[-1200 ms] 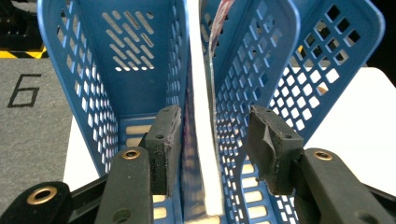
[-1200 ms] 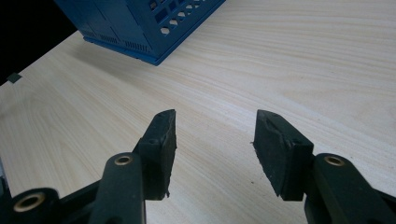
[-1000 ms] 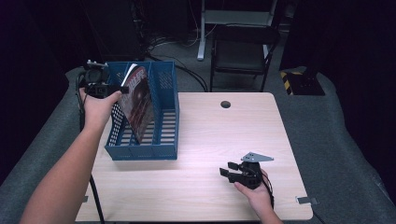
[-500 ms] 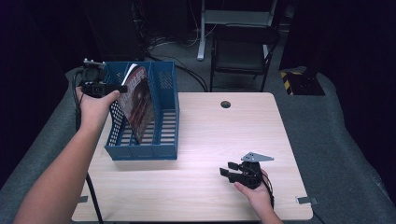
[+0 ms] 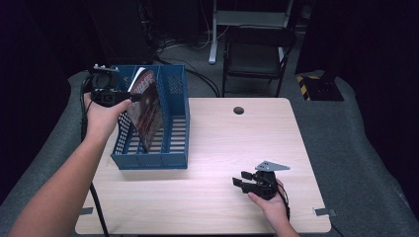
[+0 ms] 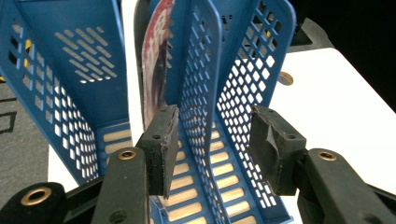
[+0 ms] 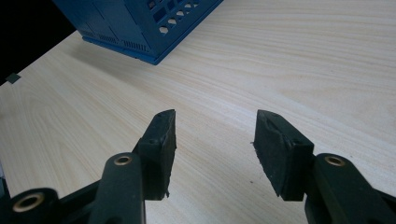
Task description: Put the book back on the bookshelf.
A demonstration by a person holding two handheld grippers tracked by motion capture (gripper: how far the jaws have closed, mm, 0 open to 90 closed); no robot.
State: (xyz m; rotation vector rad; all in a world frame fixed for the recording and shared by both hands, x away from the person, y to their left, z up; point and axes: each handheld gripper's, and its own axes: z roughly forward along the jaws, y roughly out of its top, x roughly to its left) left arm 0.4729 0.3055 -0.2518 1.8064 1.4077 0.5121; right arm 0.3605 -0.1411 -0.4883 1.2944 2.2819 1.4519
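Observation:
A blue file rack stands on the left part of the table. A magazine with a dark red cover leans in its left slot. My left gripper is held at the rack's upper left, jaws pointing into it. In the left gripper view this gripper is open. A perforated divider runs between the jaws, and the magazine rises just beyond the left pad. Neither pad presses on anything. My right gripper rests low near the table's front right. It is open over bare wood.
The light wooden table has a round cable hole near its far edge. A black chair stands behind it. The rack's corner lies ahead of the right gripper. Cables trail from both grippers.
The left hand has shifted only slightly at the rack's left side. The magazine leans as before, and the right gripper has stayed in place.

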